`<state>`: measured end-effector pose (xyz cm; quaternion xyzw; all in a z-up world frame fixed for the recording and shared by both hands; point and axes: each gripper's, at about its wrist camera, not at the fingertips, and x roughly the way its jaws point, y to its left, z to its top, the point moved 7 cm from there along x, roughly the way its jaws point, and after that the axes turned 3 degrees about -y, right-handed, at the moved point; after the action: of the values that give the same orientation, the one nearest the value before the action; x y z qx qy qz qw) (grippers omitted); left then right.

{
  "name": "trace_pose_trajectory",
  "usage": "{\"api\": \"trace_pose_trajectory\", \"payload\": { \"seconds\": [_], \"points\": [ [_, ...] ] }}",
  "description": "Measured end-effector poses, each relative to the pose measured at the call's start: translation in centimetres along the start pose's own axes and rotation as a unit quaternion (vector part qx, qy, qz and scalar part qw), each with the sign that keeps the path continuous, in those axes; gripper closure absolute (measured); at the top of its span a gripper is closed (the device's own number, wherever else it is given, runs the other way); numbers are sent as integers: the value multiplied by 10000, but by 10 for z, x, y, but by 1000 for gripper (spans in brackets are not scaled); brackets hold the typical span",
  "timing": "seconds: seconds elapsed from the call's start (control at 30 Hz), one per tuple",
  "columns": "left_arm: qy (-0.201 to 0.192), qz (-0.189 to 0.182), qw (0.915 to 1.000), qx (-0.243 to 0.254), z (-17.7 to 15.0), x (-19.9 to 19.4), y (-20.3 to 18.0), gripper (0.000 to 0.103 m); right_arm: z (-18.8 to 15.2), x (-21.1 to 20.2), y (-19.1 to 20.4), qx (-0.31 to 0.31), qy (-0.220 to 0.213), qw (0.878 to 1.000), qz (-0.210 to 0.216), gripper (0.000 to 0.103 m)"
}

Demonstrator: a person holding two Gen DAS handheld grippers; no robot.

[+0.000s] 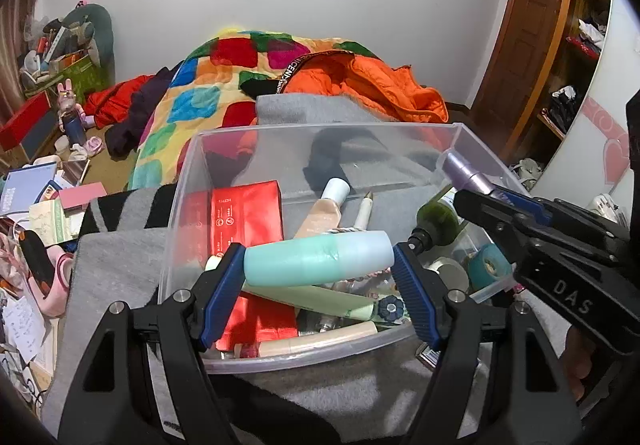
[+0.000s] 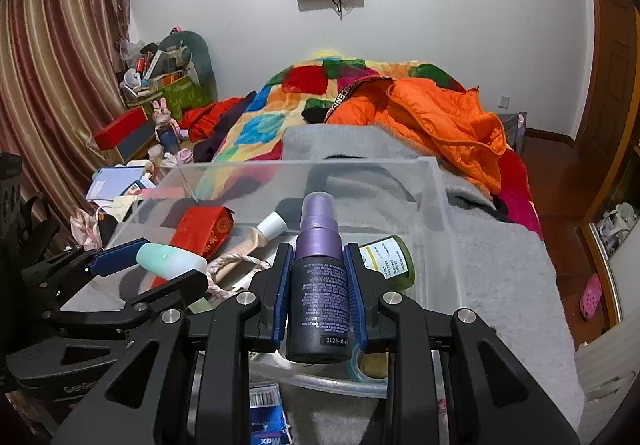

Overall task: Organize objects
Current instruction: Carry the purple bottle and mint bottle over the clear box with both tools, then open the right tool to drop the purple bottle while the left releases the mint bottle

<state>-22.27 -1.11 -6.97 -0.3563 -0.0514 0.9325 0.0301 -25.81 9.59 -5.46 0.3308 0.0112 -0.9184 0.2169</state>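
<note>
A clear plastic bin [image 1: 320, 130] [image 2: 436, 205] sits on a grey blanket. It holds a red box [image 1: 244, 213], a beige tube [image 1: 324, 209], a dark green bottle [image 1: 436, 221] and a teal tape roll [image 1: 488, 261]. Just above the bin's near part, my left gripper [image 1: 320, 265] [image 2: 160, 265] is shut on a mint-green bottle [image 1: 316, 259] [image 2: 168, 261] that lies crosswise between its blue pads. My right gripper [image 2: 318, 251] [image 1: 484, 193] is shut on a purple spray bottle [image 2: 320, 277] [image 1: 466, 171], with the nozzle pointing away over the bin's right side.
The bin rests on a bed with a patchwork quilt [image 2: 272, 113] and an orange jacket [image 2: 436, 117]. Books, boxes and clutter [image 1: 44, 201] crowd the left side. A blue packet [image 2: 266, 413] lies just in front of the bin. A wooden door [image 1: 532, 29] stands at the right.
</note>
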Motion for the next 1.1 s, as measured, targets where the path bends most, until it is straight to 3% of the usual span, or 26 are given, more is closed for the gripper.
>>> {"api": "trace_pose_trajectory", "payload": {
  "seconds": [0.33,0.4,0.53,0.7,0.8,1.1],
  "points": [
    [39,-150,9999,-4,-2,0,-3,29,-10,10,2,-40,239,9997,22,78],
    [47,-185,9998,-16,-2,-2,-4,29,-10,7,2,-70,219,9997,-1,74],
    [-68,-176,9998,48,-1,-14,-8,28,-7,-11,1,-91,54,9999,30,68],
    [-264,-230,9993,111,0,-36,-16,15,-2,-40,-7,-211,-233,9994,-108,65],
    [-311,-209,9992,145,-2,-45,-20,13,-6,-56,-15,-234,-333,9989,-228,61],
    [-96,-315,9992,240,-31,-54,-38,12,-43,-77,-55,-133,-90,9982,-585,58]
  ]
}}
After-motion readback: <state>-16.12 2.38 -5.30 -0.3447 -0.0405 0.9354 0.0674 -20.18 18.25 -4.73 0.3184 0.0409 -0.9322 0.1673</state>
